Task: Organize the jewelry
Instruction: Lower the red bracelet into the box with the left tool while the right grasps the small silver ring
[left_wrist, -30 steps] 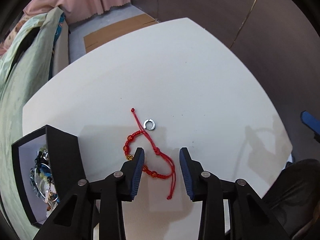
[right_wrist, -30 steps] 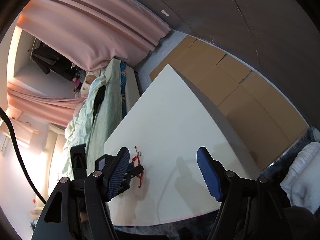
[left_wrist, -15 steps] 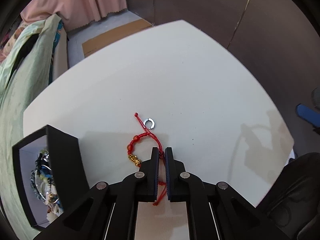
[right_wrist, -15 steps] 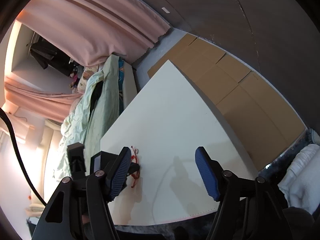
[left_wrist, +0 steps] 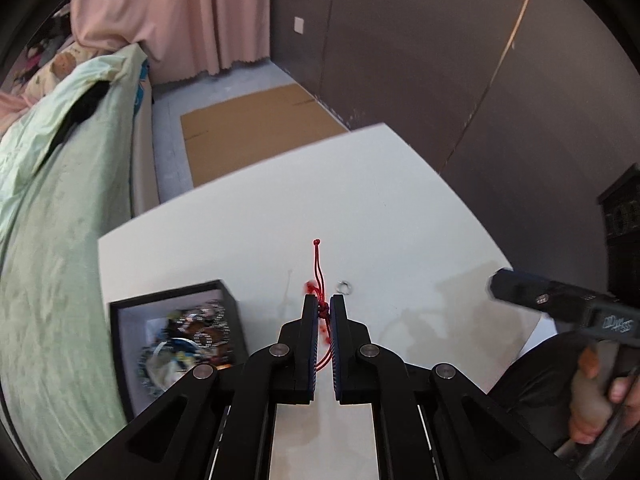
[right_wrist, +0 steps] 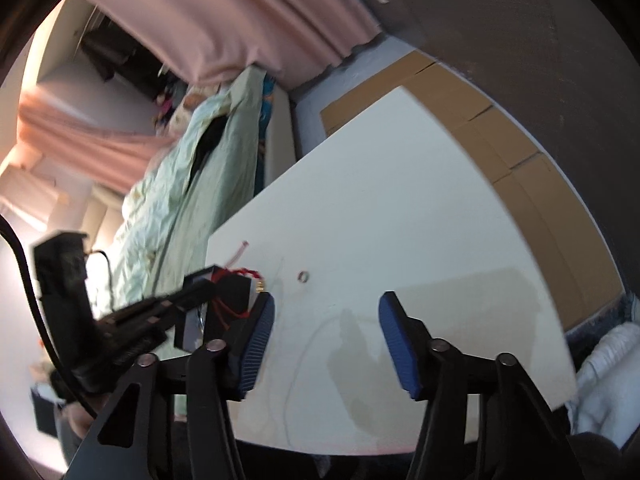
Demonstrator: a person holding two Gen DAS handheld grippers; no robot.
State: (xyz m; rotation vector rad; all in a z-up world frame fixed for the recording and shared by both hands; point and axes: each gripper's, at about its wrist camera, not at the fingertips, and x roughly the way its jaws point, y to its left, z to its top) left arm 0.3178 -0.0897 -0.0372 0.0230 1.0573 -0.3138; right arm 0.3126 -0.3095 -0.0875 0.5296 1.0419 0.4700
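Left gripper [left_wrist: 324,307] pinches red cord bracelet [left_wrist: 319,276], lifted off white bench [left_wrist: 400,216] beside black jewelry box [left_wrist: 120,320]. Right gripper [right_wrist: 326,312] closing, nothing between. Silver ring [left_wrist: 344,287] on bench.

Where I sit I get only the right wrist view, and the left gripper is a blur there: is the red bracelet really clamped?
Observer: Yes. The left gripper is shut on the bracelet at its knot, with the cord ends sticking out past the tips.
Operator: Is the box open?
Observer: Yes. The box has no lid on it and sits on the table to the left of the gripper in the left wrist view.
Operator: Empty?
Observer: No. A heap of jewelry already lies in it.
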